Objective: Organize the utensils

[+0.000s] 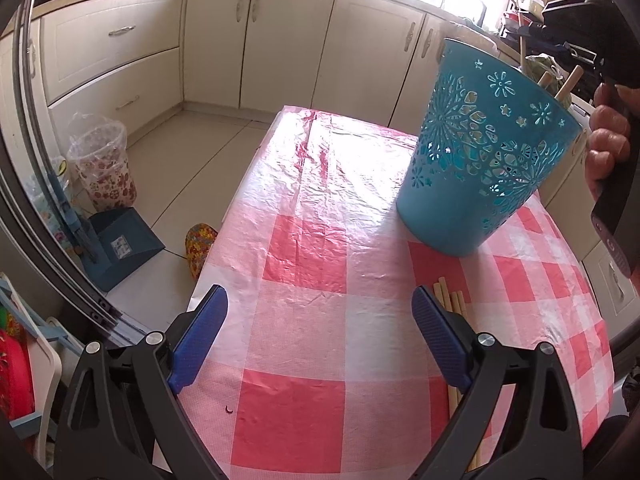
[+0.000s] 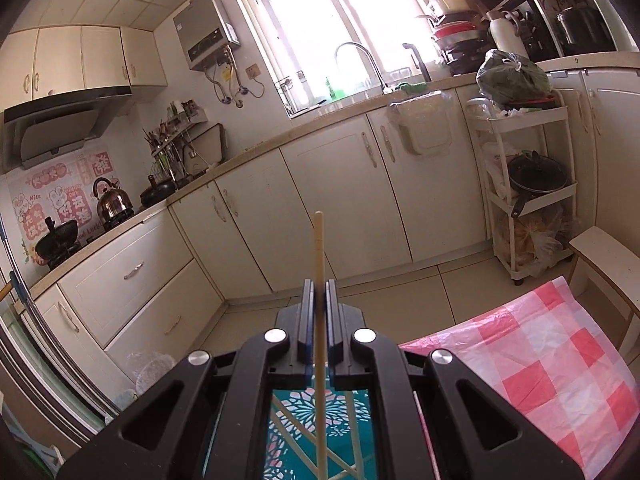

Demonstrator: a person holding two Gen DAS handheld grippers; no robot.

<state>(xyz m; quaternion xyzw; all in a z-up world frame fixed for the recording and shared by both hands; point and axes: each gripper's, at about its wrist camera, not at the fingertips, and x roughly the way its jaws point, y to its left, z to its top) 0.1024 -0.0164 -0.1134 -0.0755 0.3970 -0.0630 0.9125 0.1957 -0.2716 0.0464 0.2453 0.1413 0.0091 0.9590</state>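
Chopstick (image 2: 319, 256) stands upright, clenched in the right gripper (image 2: 319, 300) directly above the teal basket (image 2: 320, 420); left gripper (image 1: 320, 332) hangs released, nearer the loose chopsticks (image 1: 452, 300).

A teal plastic basket (image 1: 488, 152) with cut-out flower patterns stands upright on the pink-checked cloth at the right of the left wrist view, with two pale wooden stick ends (image 1: 570, 80) poking above its far rim. More pale wooden chopsticks (image 1: 454, 300) lie flat side by side on the cloth at the lower right of that view. In the right wrist view one chopstick (image 2: 319, 248) stands nearly vertical at centre frame, its lower end over the basket's open mouth (image 2: 292, 432) at the bottom, where other sticks lean crossed inside.
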